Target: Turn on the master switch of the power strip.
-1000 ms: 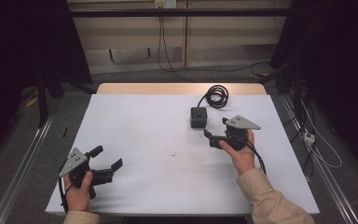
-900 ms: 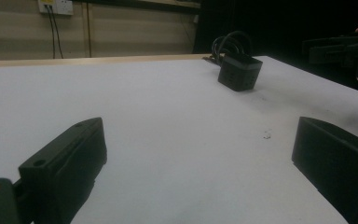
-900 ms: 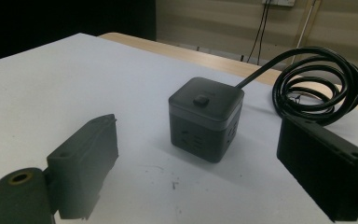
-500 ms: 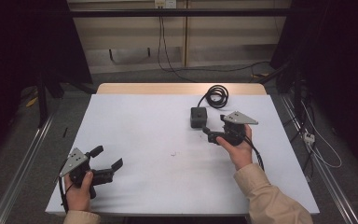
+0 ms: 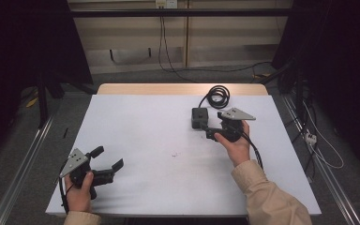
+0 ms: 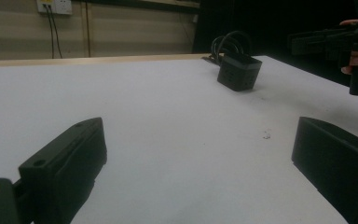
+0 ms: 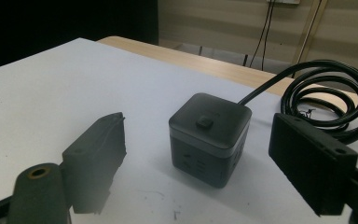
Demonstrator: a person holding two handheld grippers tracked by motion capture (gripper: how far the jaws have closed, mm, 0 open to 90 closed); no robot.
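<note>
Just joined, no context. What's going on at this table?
A person holds a gripper in each hand over a white table. The right gripper is open, its jaws pointed at a black cube power adapter but not touching it. The adapter's coiled cable lies behind it, near the far edge. The left gripper sits open near the front left corner, holding nothing.

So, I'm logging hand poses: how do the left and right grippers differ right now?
The left gripper sits near the table's front-left corner, far from the black cube power strip; the right gripper is beside the cube, pointing at it. Both are open and empty.
</note>
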